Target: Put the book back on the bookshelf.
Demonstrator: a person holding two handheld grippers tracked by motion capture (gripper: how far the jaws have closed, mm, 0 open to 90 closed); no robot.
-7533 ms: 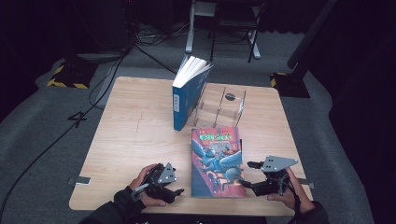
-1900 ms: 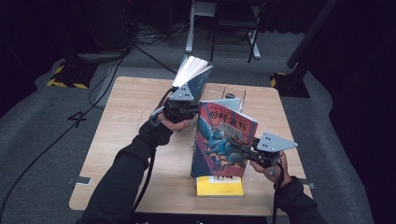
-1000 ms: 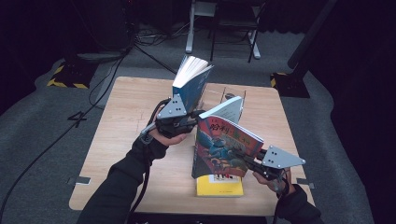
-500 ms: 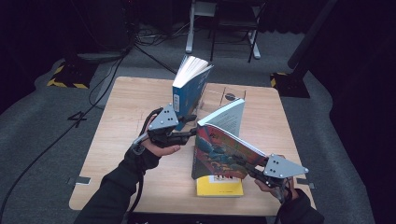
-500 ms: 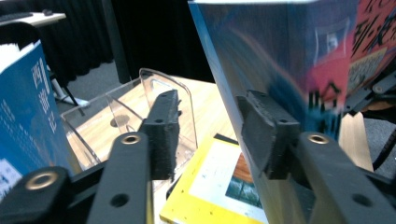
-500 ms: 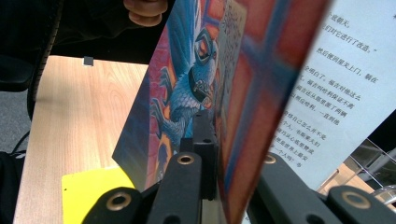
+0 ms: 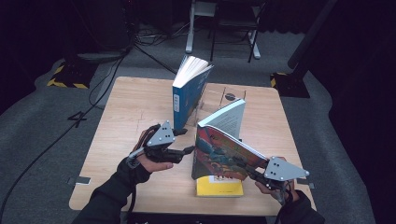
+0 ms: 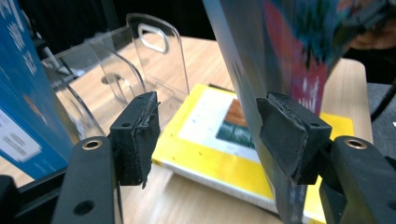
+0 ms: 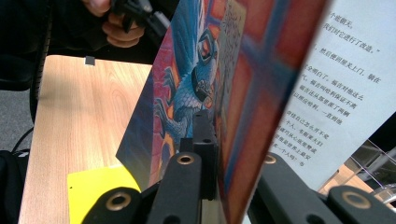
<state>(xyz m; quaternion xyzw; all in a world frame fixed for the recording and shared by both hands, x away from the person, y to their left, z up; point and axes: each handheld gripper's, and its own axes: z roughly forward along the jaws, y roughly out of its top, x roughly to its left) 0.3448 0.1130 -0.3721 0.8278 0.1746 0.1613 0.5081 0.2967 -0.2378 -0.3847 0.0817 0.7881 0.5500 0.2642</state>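
A clear acrylic book rack (image 7: 223, 100) is standing at the far middle of the counter (image 7: 116, 140), with a blue book (image 7: 186, 95) propped upright at its left end; its other slots are holding nothing. The right tool (image 7: 259, 175) is gripping the front cover of a colourful book (image 7: 224, 149), its jaws clamped together on it, tilting it over a yellow book (image 7: 219, 185) lying flat at the near edge. The left tool (image 7: 186, 150), whose jaws have just been opening, is standing apart just beside the colourful book's spine. Chinese print is showing on an inner page (image 9: 336, 84).
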